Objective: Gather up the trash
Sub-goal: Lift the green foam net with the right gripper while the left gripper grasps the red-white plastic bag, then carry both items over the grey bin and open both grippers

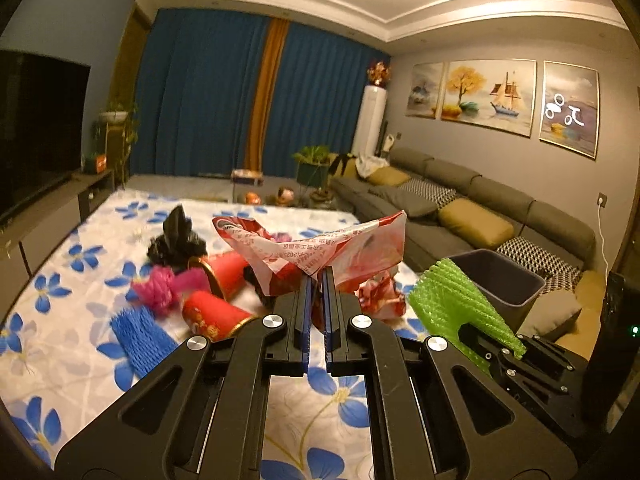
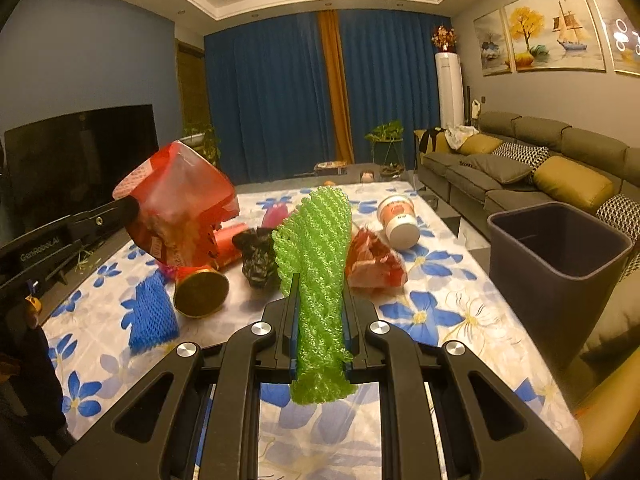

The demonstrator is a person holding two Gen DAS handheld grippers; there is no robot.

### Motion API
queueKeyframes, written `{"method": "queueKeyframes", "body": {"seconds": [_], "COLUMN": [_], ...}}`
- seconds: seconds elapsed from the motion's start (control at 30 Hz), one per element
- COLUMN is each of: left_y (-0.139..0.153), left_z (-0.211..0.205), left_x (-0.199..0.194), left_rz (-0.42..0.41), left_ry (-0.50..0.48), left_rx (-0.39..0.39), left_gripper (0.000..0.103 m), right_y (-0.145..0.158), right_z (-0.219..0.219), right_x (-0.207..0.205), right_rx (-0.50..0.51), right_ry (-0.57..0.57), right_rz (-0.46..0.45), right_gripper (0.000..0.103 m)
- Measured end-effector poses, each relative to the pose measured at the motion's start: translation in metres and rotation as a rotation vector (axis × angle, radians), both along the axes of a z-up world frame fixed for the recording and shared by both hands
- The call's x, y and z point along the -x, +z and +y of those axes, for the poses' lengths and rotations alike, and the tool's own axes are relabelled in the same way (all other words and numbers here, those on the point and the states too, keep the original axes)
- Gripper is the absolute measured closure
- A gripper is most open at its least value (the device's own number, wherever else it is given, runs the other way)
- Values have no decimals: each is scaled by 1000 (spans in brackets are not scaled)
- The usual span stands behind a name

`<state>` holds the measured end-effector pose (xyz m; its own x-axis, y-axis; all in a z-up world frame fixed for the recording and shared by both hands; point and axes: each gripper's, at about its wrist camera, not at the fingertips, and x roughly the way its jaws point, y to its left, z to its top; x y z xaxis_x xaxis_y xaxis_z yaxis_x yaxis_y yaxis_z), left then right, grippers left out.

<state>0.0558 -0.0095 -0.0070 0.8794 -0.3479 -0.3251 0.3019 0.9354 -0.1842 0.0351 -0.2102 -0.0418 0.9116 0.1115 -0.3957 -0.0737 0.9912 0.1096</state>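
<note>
Left tool (image 1: 319,276) clenched on a crinkled red-and-white plastic wrapper (image 1: 320,248); right tool (image 2: 319,284) grasping a green foam net sleeve (image 2: 320,248). Red paper cups (image 1: 212,316) and a blue foam net (image 1: 140,338) litter the flower-print tabletop (image 1: 60,360); a grey bin (image 2: 560,256) stands beside a sofa (image 2: 520,168).

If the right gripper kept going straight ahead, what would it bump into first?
Probably the black crumpled bag or the red crinkled wrapper on the flowered table, just past the green foam net that the right gripper holds. Depth is hard to judge.

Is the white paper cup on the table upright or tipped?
Tipped: the white paper cup lies on its side on the floral tablecloth, bottom toward the camera.
</note>
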Motion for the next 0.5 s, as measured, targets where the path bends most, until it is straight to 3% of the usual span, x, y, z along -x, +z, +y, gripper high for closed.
{"method": "queueKeyframes", "body": {"seconds": [0.5], "left_y": [23], "left_z": [-53], "left_x": [-11], "left_rz": [-63], "left_ry": [-88], "left_rx": [-18], "left_gripper": [99], "right_y": [26], "right_z": [-41], "right_x": [1], "right_rx": [16], "right_ry": [-92], "right_rz": [-80], "right_gripper": [87]}}
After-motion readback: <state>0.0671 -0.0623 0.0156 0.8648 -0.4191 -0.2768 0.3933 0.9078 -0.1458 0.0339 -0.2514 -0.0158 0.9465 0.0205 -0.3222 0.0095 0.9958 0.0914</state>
